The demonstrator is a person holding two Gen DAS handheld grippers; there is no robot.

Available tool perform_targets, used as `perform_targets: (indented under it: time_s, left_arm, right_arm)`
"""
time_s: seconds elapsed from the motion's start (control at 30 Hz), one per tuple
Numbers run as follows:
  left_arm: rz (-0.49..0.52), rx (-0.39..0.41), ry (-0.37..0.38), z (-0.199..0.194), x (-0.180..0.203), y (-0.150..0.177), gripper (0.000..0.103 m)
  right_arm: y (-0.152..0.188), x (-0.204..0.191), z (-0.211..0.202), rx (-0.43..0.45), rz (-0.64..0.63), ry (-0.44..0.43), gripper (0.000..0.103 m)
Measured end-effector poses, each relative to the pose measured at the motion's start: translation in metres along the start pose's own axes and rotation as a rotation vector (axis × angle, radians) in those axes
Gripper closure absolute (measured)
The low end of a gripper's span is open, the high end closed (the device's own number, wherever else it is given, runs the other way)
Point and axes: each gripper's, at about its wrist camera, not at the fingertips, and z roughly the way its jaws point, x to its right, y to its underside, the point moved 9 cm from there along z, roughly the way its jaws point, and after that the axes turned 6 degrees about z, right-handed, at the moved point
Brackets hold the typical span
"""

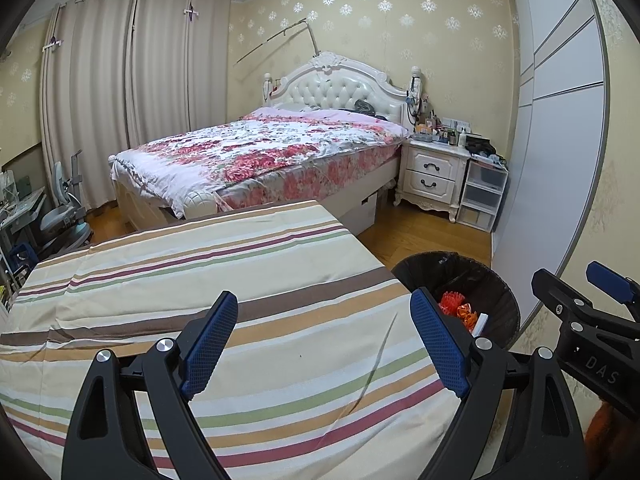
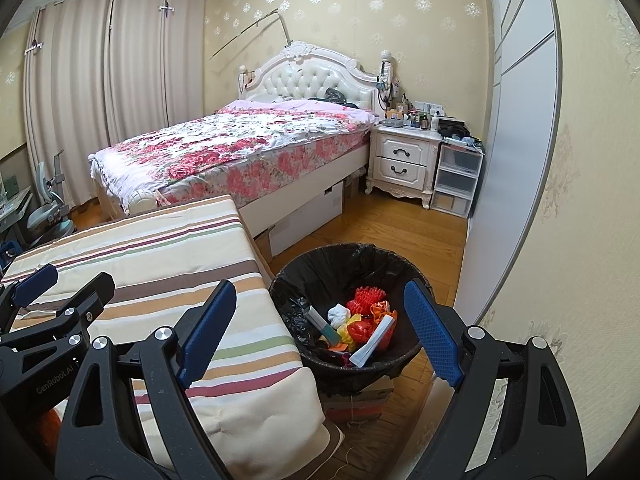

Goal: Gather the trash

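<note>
A black-lined trash bin [image 2: 348, 264] stands on the wooden floor beside a striped surface [image 2: 192, 264]. Inside lies mixed trash [image 2: 360, 320]: red and orange crumpled pieces, a white wad, a white flat strip, a teal box. My right gripper [image 2: 322, 308] hangs open above the bin's near left rim, nothing between its blue pads [image 2: 208, 332]. My left gripper [image 1: 324, 320] is open over the striped surface [image 1: 240, 264], empty. The bin [image 1: 460, 280] shows at its right, partly hidden by a finger. The right gripper [image 1: 592, 292] appears at the left view's right edge.
A bed with a floral cover [image 2: 248, 144] fills the middle of the room. A white nightstand [image 2: 404, 164] and plastic drawers [image 2: 458, 178] stand beside a sliding wardrobe [image 2: 516, 120]. Curtains [image 2: 104, 80] and a chair [image 2: 44, 208] are at left. Cardboard lies under the bin [image 2: 356, 400].
</note>
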Motion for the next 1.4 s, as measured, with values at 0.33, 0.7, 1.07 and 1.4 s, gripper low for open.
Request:
perform_targets:
  time_s: [0.33,0.7,1.07,1.4]
  left_arm:
    - [0.0,0.0,0.0,-0.0002,0.0003,-0.0002,0.018]
    - [-0.001,0.0,0.001,-0.0001,0.0003,-0.0003,0.018]
    - [-0.003,-0.004,0.011,-0.0002,0.0049,0.006,0.018]
    - [-0.006,0.001,0.016,0.0005,0.0053,0.0061,0.018]
  right_arm:
    - [0.0006,0.0002,0.0001,0.0,-0.001,-0.002,0.019]
    - [0.001,-0.0002,0.0003,-0.001,-0.002,-0.001,0.019]
    - [0.0017,0.0005,0.0009,-0.002,-0.002,-0.002,0.019]
    - [0.0015,-0.0001,0.001,-0.003,-0.002,-0.002,0.019]
